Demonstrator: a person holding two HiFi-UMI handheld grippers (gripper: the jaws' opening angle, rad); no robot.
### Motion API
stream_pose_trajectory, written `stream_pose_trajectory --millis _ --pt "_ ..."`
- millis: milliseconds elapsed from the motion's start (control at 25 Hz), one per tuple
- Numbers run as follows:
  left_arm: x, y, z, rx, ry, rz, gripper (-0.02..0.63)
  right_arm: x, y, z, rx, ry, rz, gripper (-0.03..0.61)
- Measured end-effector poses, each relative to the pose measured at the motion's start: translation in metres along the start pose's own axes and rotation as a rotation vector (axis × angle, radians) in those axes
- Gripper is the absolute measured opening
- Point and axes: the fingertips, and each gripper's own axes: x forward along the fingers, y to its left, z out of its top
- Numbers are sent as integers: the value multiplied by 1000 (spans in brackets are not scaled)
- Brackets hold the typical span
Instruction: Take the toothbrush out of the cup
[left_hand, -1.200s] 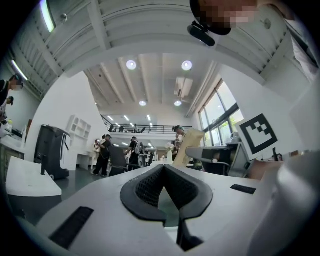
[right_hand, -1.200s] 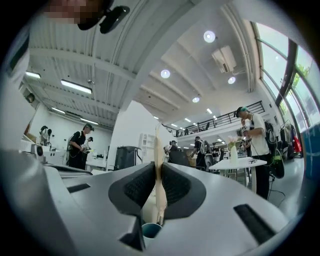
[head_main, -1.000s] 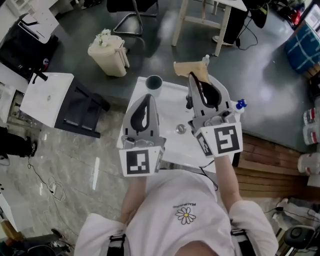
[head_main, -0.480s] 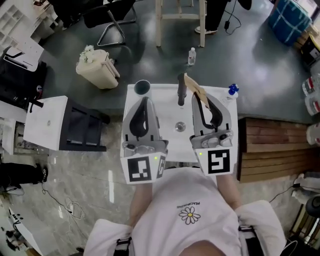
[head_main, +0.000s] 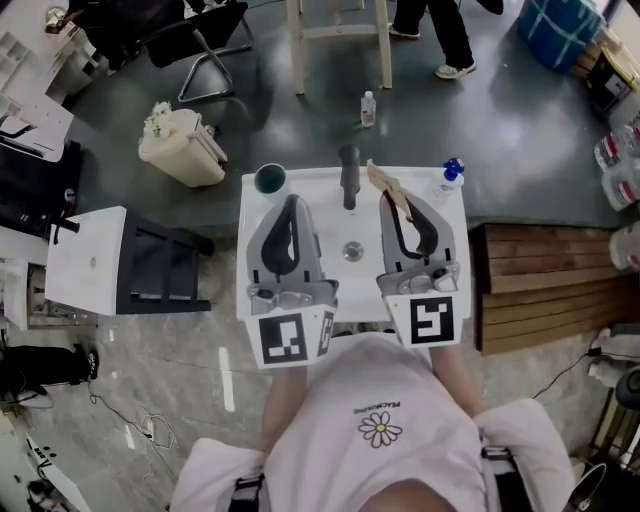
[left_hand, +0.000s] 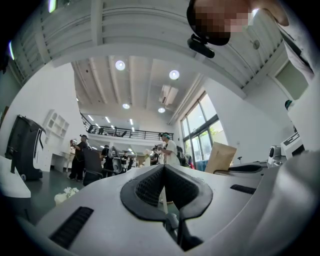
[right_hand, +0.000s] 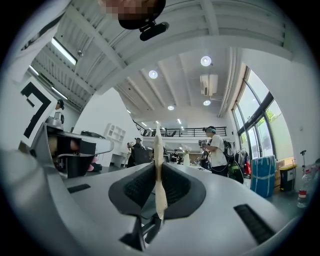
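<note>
Since a second earlier my right gripper (head_main: 386, 197) had come down from the one o'clock side of the white basin (head_main: 325, 225) and sat level with my left gripper (head_main: 291, 203), both pointing to twelve o'clock. The round, dark-rimmed cup (head_main: 269, 180) stood at eleven o'clock from my left tips, on the basin's far corner, as before. The toothbrush (head_main: 386, 183) was out of it: my right jaws pinched it between their ribbed black pads, a flat, pale tan piece that showed edge-on as a thin cream strip sticking past the tips. My left jaws were pressed together on nothing. A dark, upright tap (head_main: 348, 175) stood between the two tips, at twelve o'clock.
</note>
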Motion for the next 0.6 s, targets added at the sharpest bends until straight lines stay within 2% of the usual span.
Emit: stream_pose_trajectory --millis 600 --pt "-1 5 -7 10 24 20 17 2 -8 -13 18 44 2 40"
